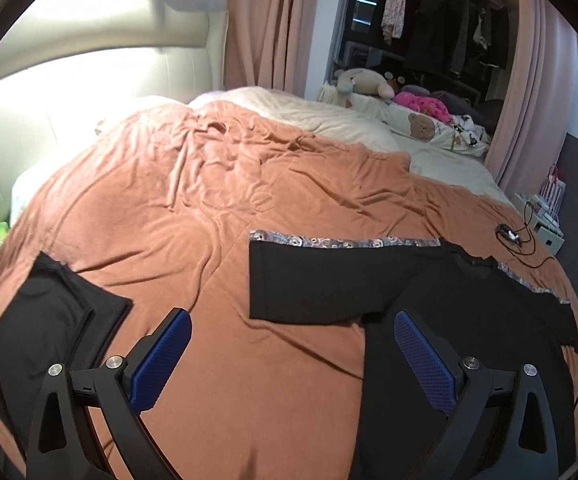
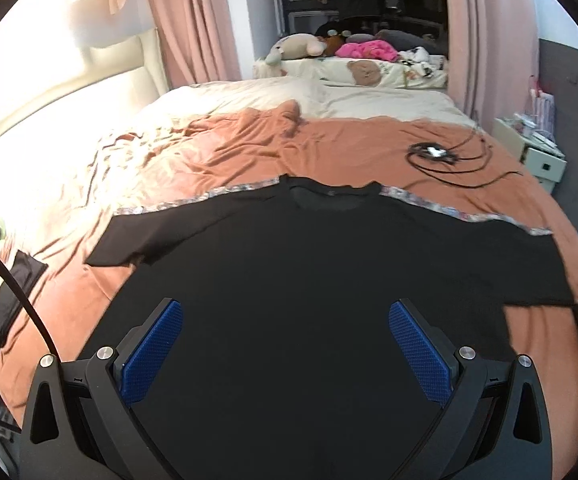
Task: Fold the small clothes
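Note:
A black T-shirt (image 2: pixel 329 264) lies spread flat on the orange blanket (image 2: pixel 249 148), collar away from me, sleeves out to both sides. It also shows in the left wrist view (image 1: pixel 429 300) at the right, its left sleeve pointing left. A folded black garment (image 1: pixel 49 324) lies at the left; it shows in the right wrist view (image 2: pixel 13 300) too. My left gripper (image 1: pixel 293 332) is open and empty above the blanket beside the shirt's left side. My right gripper (image 2: pixel 285 324) is open and empty above the shirt's body.
A black cable coil (image 2: pixel 437 156) lies on the blanket beyond the shirt's right shoulder. A cream duvet (image 2: pixel 289 96) and soft toys (image 2: pixel 297 48) sit further back. A white bedside unit (image 2: pixel 541 160) stands right of the bed. The padded headboard (image 1: pixel 89 80) is at the left.

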{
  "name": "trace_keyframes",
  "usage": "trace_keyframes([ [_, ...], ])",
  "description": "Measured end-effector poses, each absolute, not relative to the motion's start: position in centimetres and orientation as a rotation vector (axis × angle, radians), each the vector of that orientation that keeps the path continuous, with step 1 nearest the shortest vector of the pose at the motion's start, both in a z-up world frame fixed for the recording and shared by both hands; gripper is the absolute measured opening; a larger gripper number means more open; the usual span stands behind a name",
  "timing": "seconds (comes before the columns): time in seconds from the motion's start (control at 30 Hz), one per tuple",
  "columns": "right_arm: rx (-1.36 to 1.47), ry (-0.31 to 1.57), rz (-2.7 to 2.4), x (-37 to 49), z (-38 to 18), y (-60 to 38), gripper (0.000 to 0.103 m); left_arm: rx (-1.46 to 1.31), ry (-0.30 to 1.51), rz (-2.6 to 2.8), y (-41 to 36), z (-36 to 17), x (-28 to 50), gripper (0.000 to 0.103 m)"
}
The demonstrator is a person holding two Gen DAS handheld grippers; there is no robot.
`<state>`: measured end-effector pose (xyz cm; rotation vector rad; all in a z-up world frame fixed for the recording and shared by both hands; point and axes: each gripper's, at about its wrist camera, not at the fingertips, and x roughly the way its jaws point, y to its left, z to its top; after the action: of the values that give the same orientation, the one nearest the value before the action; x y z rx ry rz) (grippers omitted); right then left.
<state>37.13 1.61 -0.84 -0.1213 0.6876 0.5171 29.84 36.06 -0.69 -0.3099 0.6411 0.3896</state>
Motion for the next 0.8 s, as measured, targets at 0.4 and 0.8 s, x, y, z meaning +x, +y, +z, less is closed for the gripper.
trace_keyframes([
  [0.4,-0.124,0.734,0.591,43.3,-3.0,7.1,0.103,-0.402,0.746,0.332,41.1,-5.8,37.4,0.077],
  [0.8,-0.086,0.787,0.729,49.5,-6.1,11.7,0.103,-0.534,0.876,0.340,46.9,-12.7,43.5,0.064],
])
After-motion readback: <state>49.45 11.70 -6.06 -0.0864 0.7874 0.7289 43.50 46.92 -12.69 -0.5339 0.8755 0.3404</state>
